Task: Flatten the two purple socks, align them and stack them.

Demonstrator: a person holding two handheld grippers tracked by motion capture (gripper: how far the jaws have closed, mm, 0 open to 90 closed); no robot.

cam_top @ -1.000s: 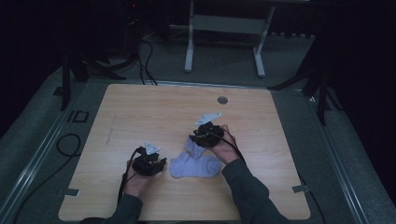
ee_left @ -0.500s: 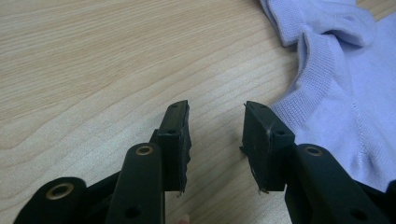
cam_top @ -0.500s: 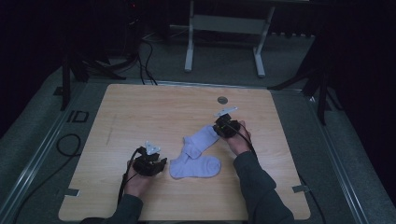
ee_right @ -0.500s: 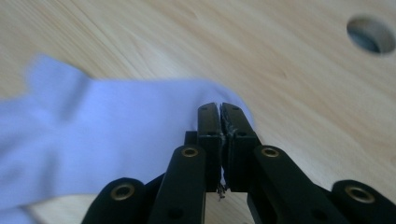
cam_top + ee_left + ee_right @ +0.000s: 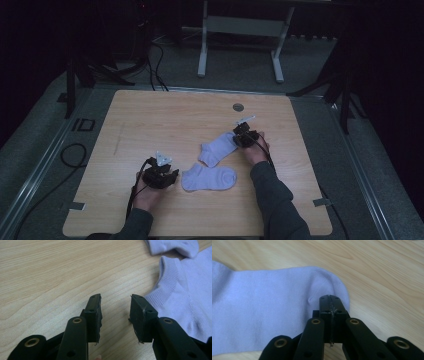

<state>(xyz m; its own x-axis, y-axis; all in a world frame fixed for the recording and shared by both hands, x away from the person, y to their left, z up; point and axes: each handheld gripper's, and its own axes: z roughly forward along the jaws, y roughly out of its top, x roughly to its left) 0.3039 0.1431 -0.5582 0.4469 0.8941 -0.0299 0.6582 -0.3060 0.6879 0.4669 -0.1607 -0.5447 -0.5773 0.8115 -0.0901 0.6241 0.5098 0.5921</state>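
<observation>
Dim recording lab: wooden table [image 5: 150, 115] on grey carpet [image 5: 380, 190], cables [image 5: 155, 55], metal stand legs [image 5: 240, 47] beyond its far edge.

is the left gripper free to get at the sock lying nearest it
Probably yes: the left gripper stands open with bare table between its jaws, and the near sock lies just beside it with nothing between.
</observation>
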